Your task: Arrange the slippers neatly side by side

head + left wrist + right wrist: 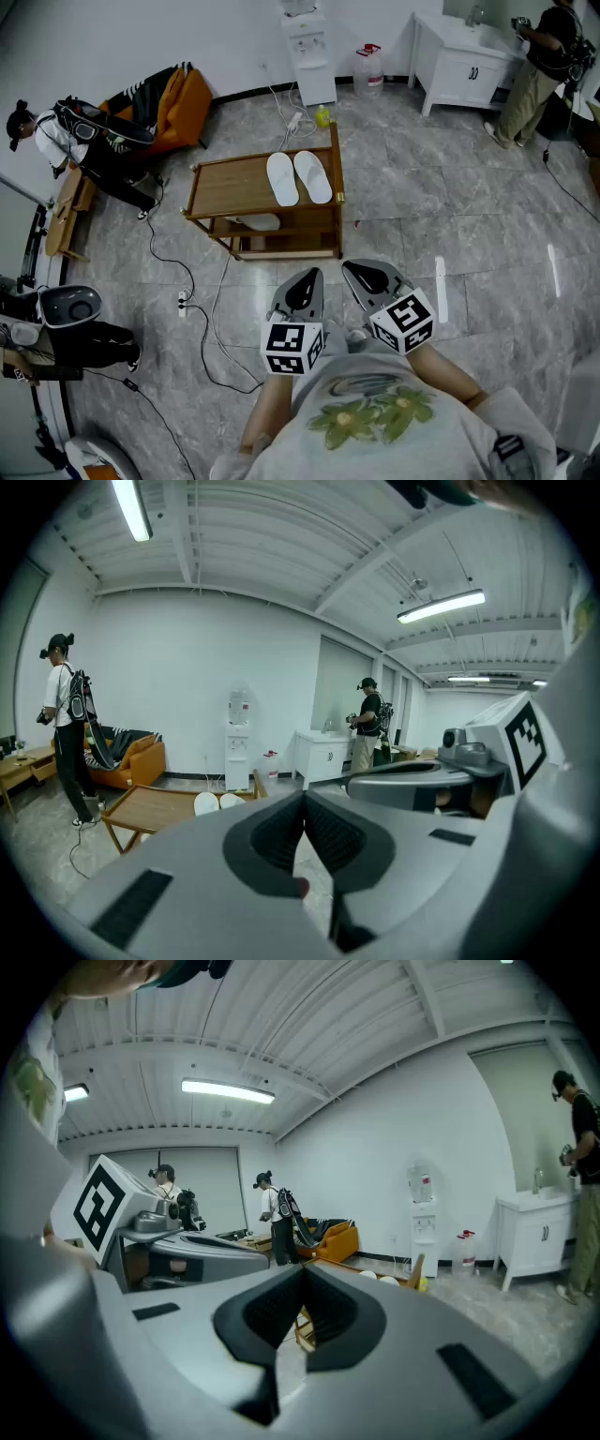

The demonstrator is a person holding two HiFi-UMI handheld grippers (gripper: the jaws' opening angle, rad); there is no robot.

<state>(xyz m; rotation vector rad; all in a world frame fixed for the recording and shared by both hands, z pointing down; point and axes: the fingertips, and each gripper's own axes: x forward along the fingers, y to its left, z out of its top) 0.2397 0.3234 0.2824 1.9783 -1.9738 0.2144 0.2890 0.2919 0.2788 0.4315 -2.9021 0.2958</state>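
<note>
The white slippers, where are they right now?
In the head view, the white slippers lie side by side on top of the wooden table, toward its right end, with the water dispenser beyond.

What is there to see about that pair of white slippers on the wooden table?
They are flat, plain white slippers, long ovals that look thin and soft, with no markings visible. The left slipper lies close beside the right slipper, nearly parallel, both running lengthwise away from the person. They rest on the top of the low wooden table, toward its right end. Only the tabletop touches them; whether they touch each other is unclear.
</note>
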